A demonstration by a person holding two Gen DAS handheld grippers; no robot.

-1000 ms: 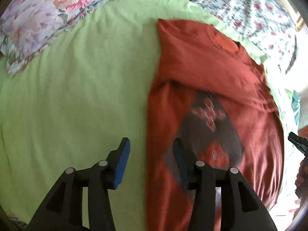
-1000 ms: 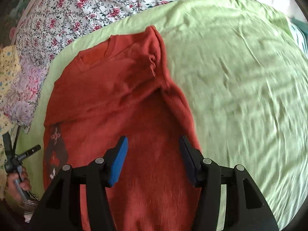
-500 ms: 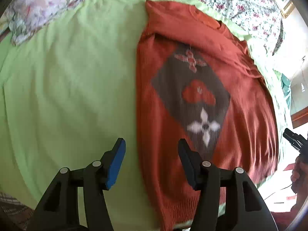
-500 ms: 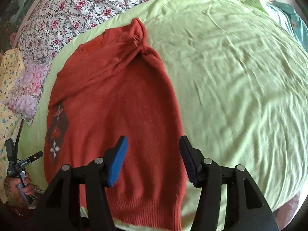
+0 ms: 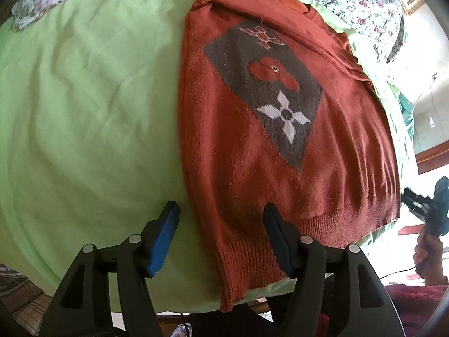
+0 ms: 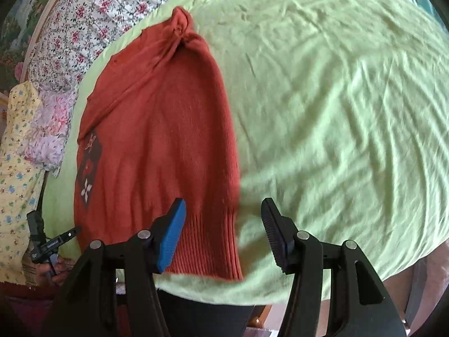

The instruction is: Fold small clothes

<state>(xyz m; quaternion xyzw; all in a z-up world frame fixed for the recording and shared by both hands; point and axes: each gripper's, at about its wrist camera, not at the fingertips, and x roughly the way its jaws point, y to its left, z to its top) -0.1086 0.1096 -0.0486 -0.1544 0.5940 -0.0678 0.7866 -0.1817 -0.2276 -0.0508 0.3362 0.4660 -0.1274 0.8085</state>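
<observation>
Sweater [image 5: 252,146]: lay flat on the green bed sheet [image 5: 84,98], hem at the bed edge.
Left tool [image 5: 220,234]: jaws wide, just opening, straddling a hem corner, nothing gripped.
Right tool [image 6: 223,231]: wide, empty, over the other corner.
Risk: we feared pinching the sheet too, or only one knit layer.

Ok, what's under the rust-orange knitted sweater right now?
The rust-orange knitted sweater lies flat on the light green sheet, its ribbed hem at the sheet's near edge. The knit hides whatever might be beneath.

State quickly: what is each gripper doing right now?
Left gripper: open, just been widening, holding nothing, above the sweater hem.
Right gripper: open, empty.
</observation>
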